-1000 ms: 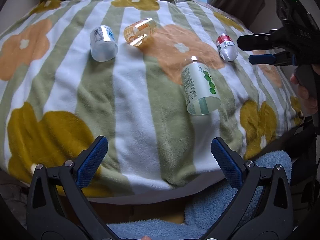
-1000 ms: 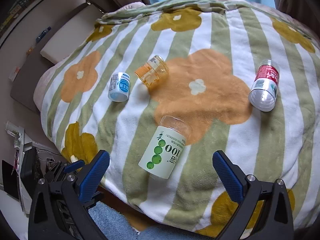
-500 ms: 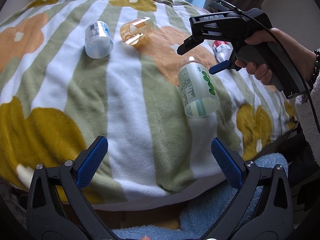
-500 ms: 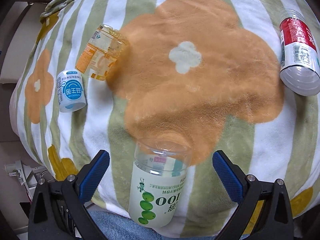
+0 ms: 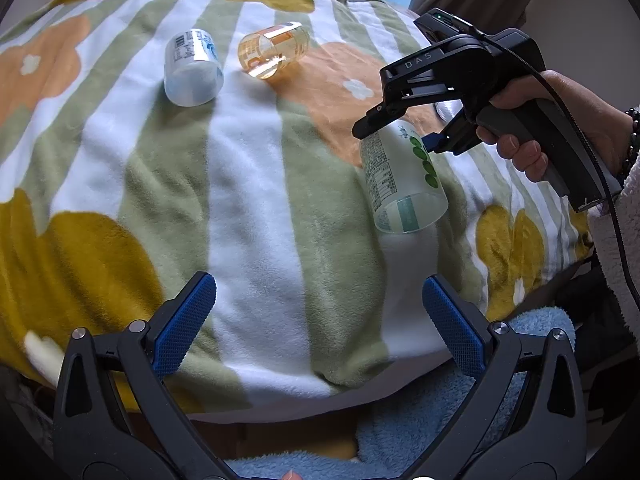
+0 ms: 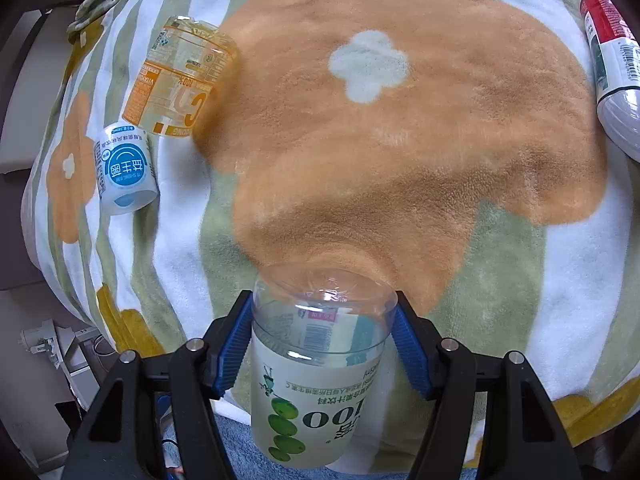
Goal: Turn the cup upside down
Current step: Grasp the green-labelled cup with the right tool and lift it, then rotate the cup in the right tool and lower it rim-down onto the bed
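Observation:
A clear plastic cup with a white label and green dots (image 6: 316, 380) lies on its side on the flowered blanket (image 6: 400, 140). My right gripper (image 6: 322, 344) is shut on this cup near its clear end, with a blue pad on each side. In the left wrist view the same cup (image 5: 404, 182) lies under the right gripper (image 5: 396, 136). My left gripper (image 5: 316, 320) is open and empty, low over the near edge of the blanket (image 5: 248, 200).
An orange cup (image 5: 274, 50), a blue-label cup (image 5: 192, 66) and a red-label cup (image 6: 612, 64) lie on their sides further back on the blanket. A blue towel (image 5: 420, 400) lies below the blanket's near edge.
My right gripper has moved in over the green-dot cup and closed on it. My left gripper has stayed open and shifted only slightly.

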Available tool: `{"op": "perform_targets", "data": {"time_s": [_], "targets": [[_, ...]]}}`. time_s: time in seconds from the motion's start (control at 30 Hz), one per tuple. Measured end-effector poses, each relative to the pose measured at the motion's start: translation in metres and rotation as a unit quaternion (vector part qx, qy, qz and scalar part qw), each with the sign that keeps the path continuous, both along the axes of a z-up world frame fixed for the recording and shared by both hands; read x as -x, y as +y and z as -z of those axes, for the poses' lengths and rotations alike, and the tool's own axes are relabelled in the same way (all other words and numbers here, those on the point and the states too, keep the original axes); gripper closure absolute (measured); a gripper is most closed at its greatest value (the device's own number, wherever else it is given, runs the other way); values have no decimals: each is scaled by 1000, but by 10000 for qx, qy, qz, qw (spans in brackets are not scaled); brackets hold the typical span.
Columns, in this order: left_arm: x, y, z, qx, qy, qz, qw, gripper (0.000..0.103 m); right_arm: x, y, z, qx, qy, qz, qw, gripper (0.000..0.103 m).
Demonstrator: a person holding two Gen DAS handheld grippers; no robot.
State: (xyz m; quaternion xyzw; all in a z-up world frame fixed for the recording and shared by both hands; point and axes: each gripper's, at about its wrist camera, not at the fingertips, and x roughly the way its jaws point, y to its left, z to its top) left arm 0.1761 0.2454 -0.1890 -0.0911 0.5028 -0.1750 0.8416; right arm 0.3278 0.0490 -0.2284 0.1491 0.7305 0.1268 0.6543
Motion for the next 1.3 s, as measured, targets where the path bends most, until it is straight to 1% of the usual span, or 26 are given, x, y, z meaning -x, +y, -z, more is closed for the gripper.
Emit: {"op": "perform_targets", "data": {"time_s": [0.07, 0.13, 0.23, 0.3, 0.37, 0.43, 0.5, 0.6, 0.7, 0.8, 1.0, 1.03, 1.1, 1.13, 1.2, 1.3], "targets": [[0, 0, 0, -26, -13, -9, 10000, 0, -1, 1, -6, 35, -112, -32, 9999, 41], [1, 0, 0, -70, -17, -8, 10000, 0, 0, -1, -17, 9, -342, -24, 9994, 41], [1, 0, -1, -69, -14, -10, 10000, 0, 5, -3, -39, -46, -962, -86, 9953, 42], [1, 0, -1, -78, -10, -8, 10000, 0, 12, -5, -55, -24, -1468, -137, 9891, 42], [1, -1, -1, -92, 0, -2, 10000, 0, 18, -6, -68, 31, -1980, -151, 9801, 42], [1, -3, -1, -133, 7, 4, 9999, 0, 28, -5, -78, 166, -2528, -193, 9672, 42], [1, -5, -1, -176, 16, 21, 9998, 0, 39, -4, -88, 393, -3128, -289, 9486, 42], [1, -7, -1, -217, 24, 40, 9998, 0, 54, 1, -95, 669, -3760, -484, 9229, 42], [0, -8, 0, -234, 26, 43, 9997, 0, 68, 7, -97, 847, -4170, -603, 9029, 42], [-3, -9, 2, -199, 55, 18, 9998, 0, 84, 18, -93, 1010, -4592, -821, 8788, 42], [-4, -15, 5, -275, 87, 59, 9996, 0, 108, 41, -80, 1396, -5227, -1202, 8324, 42], [-5, -15, 5, -278, 91, 62, 9996, 0, 110, 42, -78, 1381, -5292, -1222, 8282, 42], [-5, -16, 5, -280, 98, 59, 9995, 0, 110, 41, -73, 1356, -5325, -1184, 8271, 42], [-6, -16, 5, -274, 102, 51, 9996, 0, 109, 40, -71, 1342, -5309, -1154, 8287, 42], [-6, -17, 5, -264, 113, 45, 9996, 0, 106, 37, -65, 1255, -5241, -1093, 8352, 42], [-6, -17, 6, -273, 116, 43, 9996, 0, 106, 31, -60, 1148, -5176, -1035, 8415, 42]]}}
